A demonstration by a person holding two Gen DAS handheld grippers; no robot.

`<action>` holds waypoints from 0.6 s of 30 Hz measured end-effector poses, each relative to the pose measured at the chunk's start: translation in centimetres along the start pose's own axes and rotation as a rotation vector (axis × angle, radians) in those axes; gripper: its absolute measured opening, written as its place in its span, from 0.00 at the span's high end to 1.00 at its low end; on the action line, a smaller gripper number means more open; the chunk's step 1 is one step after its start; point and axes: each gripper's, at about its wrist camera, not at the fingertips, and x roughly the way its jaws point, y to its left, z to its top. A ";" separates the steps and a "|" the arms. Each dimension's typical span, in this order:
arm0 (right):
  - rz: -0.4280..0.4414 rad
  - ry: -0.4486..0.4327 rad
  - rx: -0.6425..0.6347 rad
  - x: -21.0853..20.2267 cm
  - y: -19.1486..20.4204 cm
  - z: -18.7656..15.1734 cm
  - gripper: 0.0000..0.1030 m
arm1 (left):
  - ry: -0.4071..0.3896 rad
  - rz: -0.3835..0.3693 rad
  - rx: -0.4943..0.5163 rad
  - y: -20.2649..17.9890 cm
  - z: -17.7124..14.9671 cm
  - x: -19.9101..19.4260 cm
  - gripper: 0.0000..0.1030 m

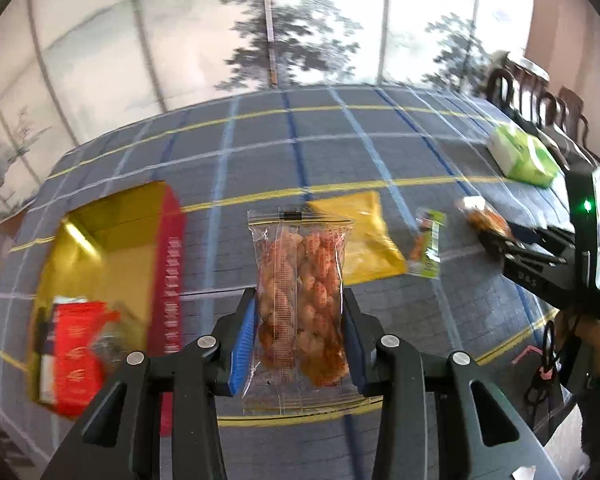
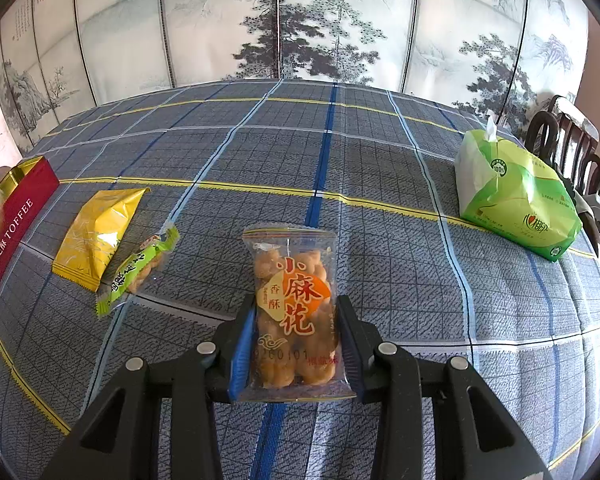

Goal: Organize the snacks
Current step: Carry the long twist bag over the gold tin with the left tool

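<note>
Left wrist view: the left gripper (image 1: 300,336) clamps a clear snack packet (image 1: 300,300), lifted beside the open toffee box (image 1: 112,248) at the desk's left edge, likely for dropping in. The right gripper (image 2: 296,344) grips a twisted-dough packet (image 2: 294,312) near the front edge.

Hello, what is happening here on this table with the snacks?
A person is sorting snacks with two handheld grippers. The left gripper holds a clear fried-dough packet near the open red toffee box, which already contains a red packet. The right gripper holds a similar packet. A yellow packet and a green packet lie on the tablecloth.
</note>
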 end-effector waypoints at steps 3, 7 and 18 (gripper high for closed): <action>0.000 0.000 0.000 0.0 0.0 0.0 0.62 | 0.001 0.037 -0.040 2.4 0.0 -0.6 0.65; 0.000 0.000 0.000 0.0 0.0 0.0 0.62 | -0.003 0.074 -0.101 5.8 -0.4 -1.5 0.65; -0.001 0.000 0.000 0.0 0.0 0.0 0.62 | 0.044 0.197 -0.184 12.9 -2.2 -1.2 0.65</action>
